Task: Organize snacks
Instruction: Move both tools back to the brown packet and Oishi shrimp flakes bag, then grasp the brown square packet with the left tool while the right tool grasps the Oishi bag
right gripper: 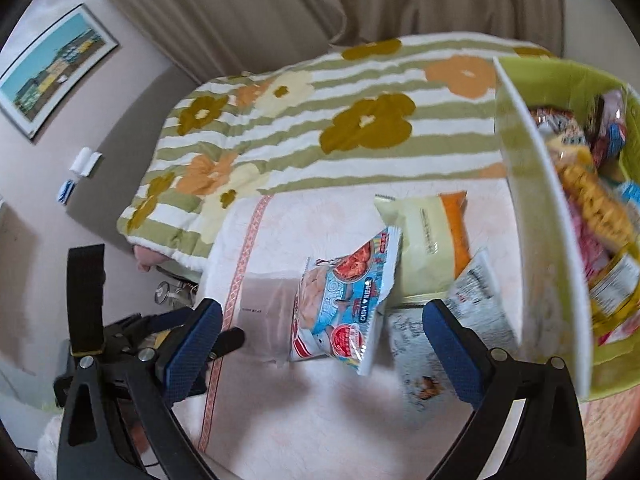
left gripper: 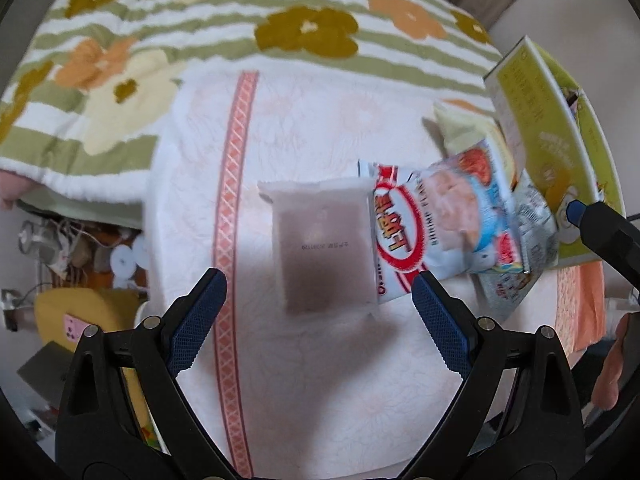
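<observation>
Just ahead of the left tool (left gripper: 319, 280), whose jaws gape wide and hold nothing, a translucent snack packet (left gripper: 323, 246) lies on the bed (left gripper: 304, 380). Right tool (right gripper: 322, 320) equally wide, empty, above a shrimp-chip bag (right gripper: 344, 300); green box (right gripper: 536, 208) of snacks to its right.

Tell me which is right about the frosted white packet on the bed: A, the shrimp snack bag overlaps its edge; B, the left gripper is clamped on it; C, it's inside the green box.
A: the shrimp snack bag lies over one edge of the frosted white packet; the left gripper hangs open above it.
</observation>
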Available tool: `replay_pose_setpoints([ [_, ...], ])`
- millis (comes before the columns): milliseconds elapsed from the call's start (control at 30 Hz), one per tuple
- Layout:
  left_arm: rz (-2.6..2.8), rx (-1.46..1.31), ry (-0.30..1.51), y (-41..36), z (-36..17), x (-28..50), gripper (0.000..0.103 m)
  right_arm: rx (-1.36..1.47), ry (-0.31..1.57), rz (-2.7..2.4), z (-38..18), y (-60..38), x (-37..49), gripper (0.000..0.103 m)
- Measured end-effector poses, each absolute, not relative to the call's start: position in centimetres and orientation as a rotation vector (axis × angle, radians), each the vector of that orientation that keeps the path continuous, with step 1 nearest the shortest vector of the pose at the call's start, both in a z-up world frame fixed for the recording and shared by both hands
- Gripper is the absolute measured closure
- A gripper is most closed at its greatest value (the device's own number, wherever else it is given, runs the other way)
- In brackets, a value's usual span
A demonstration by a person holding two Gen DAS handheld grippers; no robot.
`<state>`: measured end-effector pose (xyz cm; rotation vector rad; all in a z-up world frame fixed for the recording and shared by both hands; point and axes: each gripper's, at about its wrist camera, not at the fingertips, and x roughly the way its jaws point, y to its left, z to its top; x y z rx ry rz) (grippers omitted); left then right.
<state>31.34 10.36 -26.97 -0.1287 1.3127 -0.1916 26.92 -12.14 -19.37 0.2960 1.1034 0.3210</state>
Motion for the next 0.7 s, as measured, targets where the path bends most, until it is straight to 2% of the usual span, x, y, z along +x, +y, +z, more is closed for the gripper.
replay_pose_setpoints([
  [567,-0.196,-0.028,1.376,8.4,-31.8,34.0,0.01,0.223,1.182,0.228,-23.5,-10.1,28.4,0.004],
  [700,-0.191,-0.037,1.389,8.7,-32.1,34.2,0.02,0.196,1.194,0.251,-24.1,-9.4,28.6,0.01],
])
